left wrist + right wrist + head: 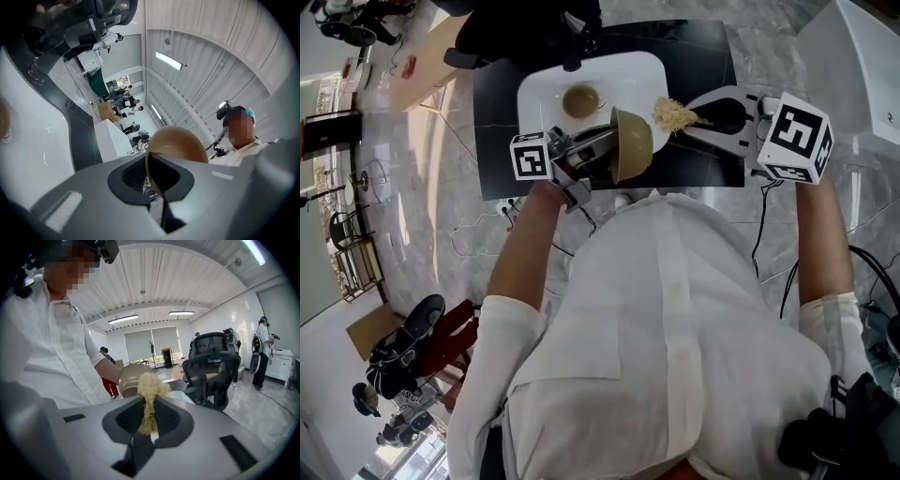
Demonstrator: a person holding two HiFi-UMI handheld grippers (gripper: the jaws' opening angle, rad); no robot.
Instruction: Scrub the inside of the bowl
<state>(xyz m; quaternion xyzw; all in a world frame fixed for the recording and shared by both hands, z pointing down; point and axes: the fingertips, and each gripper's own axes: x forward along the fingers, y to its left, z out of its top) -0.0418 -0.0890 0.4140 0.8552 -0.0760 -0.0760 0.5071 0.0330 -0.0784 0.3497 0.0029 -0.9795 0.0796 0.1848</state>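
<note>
**A:** The fingers [127, 177] of the left gripper [157, 185] are clamped on the rim of the tan bowl [180, 143]. One pad is inside the wall and one is outside.

**B:** And where is the bowl [630, 143]?

**A:** It is lifted and tipped on its side over the near edge of the white tray [628, 73].

**B:** What about the right gripper [149, 422]?

**A:** Its jaws are closed on the stem of a pale, straw-coloured fibre scrubber [150, 386]. The frayed head sticks out past the tips, right by the bowl [125, 377]. I cannot tell whether the two are touching.

**B:** Anything else in the tray?

**A:** A small brown dish [580, 100] lies flat in it, apart from the bowl. The tray rests on a black tabletop [499, 98]. Beyond the scrubber, the right gripper view shows a black office chair [213, 365].
</note>
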